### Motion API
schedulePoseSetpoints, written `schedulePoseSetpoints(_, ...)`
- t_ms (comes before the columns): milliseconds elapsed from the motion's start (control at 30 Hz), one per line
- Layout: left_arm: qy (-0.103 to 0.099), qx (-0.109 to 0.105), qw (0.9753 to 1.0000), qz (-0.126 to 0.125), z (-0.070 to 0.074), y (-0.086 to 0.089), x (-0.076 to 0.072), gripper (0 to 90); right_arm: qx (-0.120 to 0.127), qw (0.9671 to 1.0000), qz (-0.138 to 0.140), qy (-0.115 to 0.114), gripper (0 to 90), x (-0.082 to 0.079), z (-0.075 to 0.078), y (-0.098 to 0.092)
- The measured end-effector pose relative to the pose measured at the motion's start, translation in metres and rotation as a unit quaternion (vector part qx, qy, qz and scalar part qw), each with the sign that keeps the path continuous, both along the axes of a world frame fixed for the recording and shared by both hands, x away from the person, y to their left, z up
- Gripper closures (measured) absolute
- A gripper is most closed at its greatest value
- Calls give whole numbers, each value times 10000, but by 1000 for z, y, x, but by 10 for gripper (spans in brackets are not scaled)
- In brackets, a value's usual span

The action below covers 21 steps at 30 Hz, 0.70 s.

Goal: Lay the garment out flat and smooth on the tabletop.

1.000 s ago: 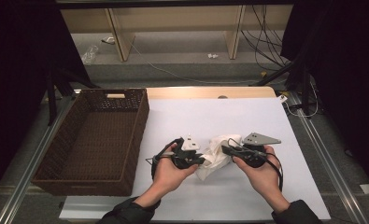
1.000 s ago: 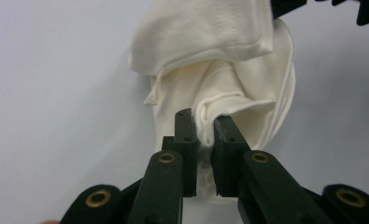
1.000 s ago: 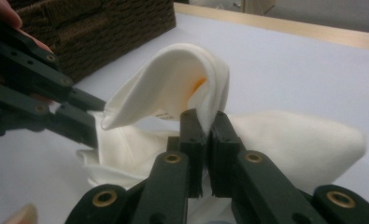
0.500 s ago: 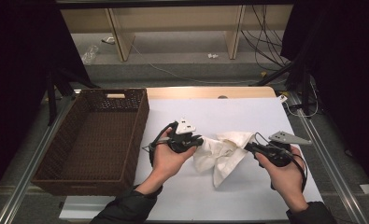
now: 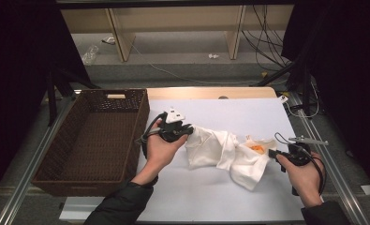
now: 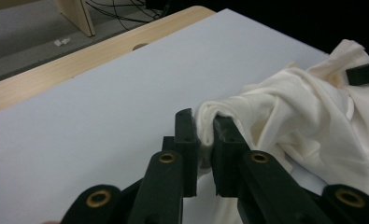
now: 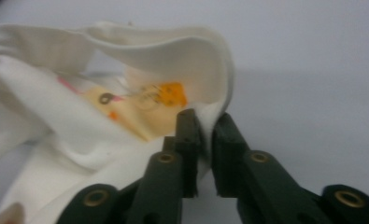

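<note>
Cloth [image 5: 225, 152] stretches between left tongs [image 5: 188, 130] and right tongs [image 5: 270, 153], both clamping it.

A lab-like recording setup: white desk [image 5: 210, 197] ringed by dark curtains [image 5: 18, 56], loose cables [image 5: 262, 42] on the floor behind.

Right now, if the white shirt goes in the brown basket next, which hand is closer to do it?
Probably left. The left gripper pinches the white shirt right beside the basket. The right gripper holds the shirt's far end, away from it.
</note>
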<state>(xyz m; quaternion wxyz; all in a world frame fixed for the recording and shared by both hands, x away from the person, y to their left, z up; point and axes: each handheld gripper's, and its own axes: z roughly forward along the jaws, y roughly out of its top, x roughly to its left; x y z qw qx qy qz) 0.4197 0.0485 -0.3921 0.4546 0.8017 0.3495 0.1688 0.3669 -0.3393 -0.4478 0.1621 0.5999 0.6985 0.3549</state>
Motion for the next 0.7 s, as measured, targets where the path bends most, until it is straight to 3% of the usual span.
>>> schedulePoseSetpoints(33,-5,-13,10000,-14,-2,-2,1,811,-144,9998,17,102,672,1,-2,0)
schedulePoseSetpoints(67,-31,23,10000,-11,-4,-3,2,808,-181,9998,-29,18,636,1,-2,-1)
schedulePoseSetpoints(133,-33,34,10000,1,-5,-5,4,803,-384,9989,-13,-283,606,1,5,-1)
schedulePoseSetpoints(200,-54,80,10000,23,-6,-7,5,793,-382,9978,91,-539,585,0,11,2)
schedulePoseSetpoints(300,-72,118,9999,61,-6,-7,7,718,-461,9957,334,-731,563,0,14,9)
schedulePoseSetpoints(367,-113,113,9998,149,-6,-6,6,626,-464,9954,487,-682,559,1,12,12)
schedulePoseSetpoints(467,7,67,9997,256,-5,0,2,468,-415,9957,624,-546,550,3,6,14)
schedulePoseSetpoints(600,162,19,9993,350,-7,13,-8,368,-433,9963,668,-330,542,7,-1,12)
schedulePoseSetpoints(700,256,-30,9991,324,-9,26,-17,355,-473,9962,691,-239,534,9,-5,10)
